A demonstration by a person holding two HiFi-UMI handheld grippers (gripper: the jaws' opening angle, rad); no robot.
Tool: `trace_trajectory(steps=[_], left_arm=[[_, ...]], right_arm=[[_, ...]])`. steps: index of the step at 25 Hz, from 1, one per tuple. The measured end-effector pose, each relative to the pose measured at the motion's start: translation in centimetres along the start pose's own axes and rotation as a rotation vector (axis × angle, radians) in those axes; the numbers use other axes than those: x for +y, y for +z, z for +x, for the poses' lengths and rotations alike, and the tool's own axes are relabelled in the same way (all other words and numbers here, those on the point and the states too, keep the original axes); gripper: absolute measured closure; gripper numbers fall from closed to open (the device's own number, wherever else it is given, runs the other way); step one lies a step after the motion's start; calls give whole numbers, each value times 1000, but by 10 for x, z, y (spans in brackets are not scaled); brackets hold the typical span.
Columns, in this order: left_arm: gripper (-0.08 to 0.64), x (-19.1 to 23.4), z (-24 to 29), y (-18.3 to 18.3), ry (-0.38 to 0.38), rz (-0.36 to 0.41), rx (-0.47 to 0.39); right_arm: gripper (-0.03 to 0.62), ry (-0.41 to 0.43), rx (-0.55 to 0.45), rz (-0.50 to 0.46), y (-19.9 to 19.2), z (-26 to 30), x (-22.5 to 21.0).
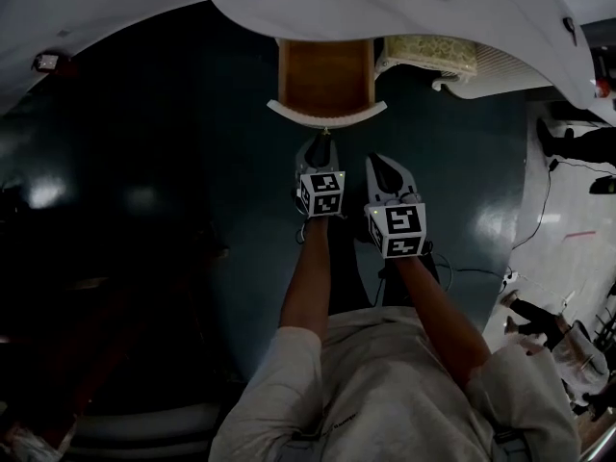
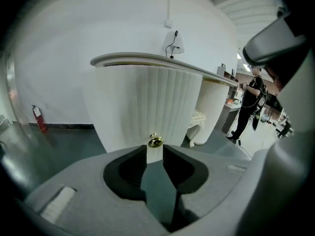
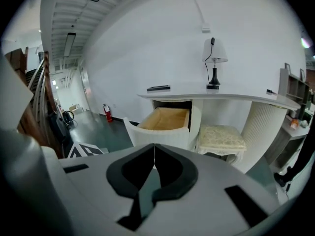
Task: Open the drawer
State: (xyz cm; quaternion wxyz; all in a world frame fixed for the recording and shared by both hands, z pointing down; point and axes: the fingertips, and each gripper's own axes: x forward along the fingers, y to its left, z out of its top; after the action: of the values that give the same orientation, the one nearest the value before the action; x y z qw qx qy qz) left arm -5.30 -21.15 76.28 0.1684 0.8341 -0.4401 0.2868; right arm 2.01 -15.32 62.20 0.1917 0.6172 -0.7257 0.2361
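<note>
The drawer [image 1: 325,77] stands pulled out of the white desk [image 1: 144,8], its wooden inside showing behind a curved white front [image 1: 327,114]. In the right gripper view the drawer [image 3: 166,119] also stands out, to the left of a stool. My left gripper [image 1: 322,141] points at the middle of that front. In the left gripper view its jaws [image 2: 155,149] stand apart by a narrow gap, with the brass knob [image 2: 155,141] right at their tips and no pad pressing on it. My right gripper [image 1: 377,162] hangs beside it, further back from the drawer. Its tips [image 3: 154,146] meet, with nothing between them.
A cushioned stool [image 1: 430,56] sits under the desk right of the drawer. A lamp [image 3: 214,70] and small dark items stand on the desk top. A person [image 2: 251,104] stands far off to the right. A cable [image 1: 539,210] runs over the floor at right.
</note>
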Motion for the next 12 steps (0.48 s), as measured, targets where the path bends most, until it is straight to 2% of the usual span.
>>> trace_trajectory(steps=[5, 12], left_arm=[[453, 2, -52, 8, 10, -15, 32], [453, -6, -130, 80, -17, -36, -20]], right_arm=[[575, -14, 8, 26, 20, -24, 6], [575, -10, 29, 46, 52, -43, 19]])
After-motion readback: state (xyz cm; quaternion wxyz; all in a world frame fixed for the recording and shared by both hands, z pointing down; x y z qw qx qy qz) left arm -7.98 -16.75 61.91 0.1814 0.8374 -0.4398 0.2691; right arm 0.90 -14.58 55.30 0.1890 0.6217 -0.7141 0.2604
